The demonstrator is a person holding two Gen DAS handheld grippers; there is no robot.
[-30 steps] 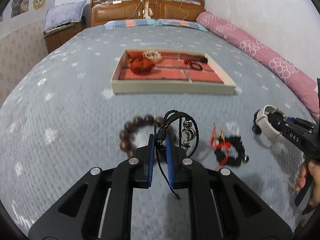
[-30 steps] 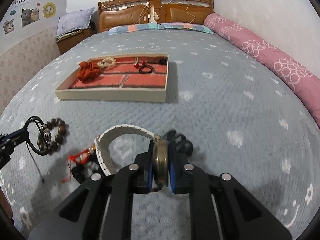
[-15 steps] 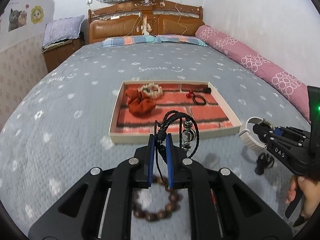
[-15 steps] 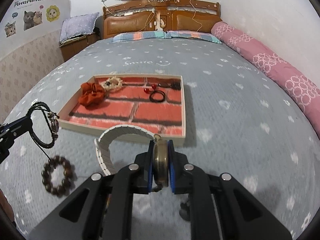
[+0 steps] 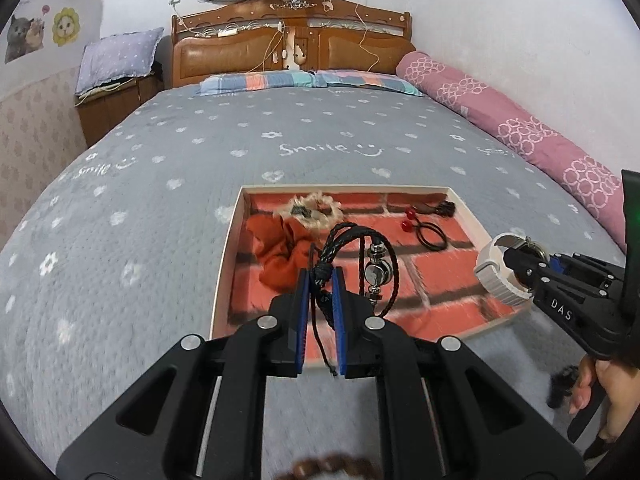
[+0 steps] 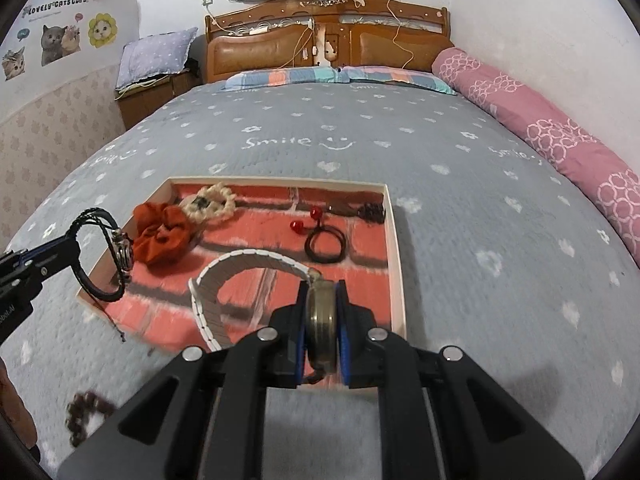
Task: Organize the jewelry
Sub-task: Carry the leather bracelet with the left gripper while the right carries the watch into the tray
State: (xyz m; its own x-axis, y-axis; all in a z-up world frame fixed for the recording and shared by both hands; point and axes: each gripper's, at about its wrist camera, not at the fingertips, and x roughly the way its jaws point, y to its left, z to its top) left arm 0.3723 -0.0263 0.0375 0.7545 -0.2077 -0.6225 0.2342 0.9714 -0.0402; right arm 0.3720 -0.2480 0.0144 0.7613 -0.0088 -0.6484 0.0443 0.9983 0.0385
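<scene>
My left gripper is shut on a black braided cord bracelet with a metal charm, held above the near left part of the tray. It also shows in the right wrist view. My right gripper is shut on the brass case of a watch with a white band, held over the tray's near right part. The watch also shows in the left wrist view. The tray has a brick-pattern floor.
In the tray lie an orange scrunchie, a cream scrunchie, a black hair tie with red beads and a dark clip. A brown bead bracelet lies on the grey bedspread near me. A pink bolster runs along the right.
Both grippers have lifted off the bedspread and moved forward over the tray, each carrying its piece. The bead bracelet and other loose pieces stay behind on the bed.
</scene>
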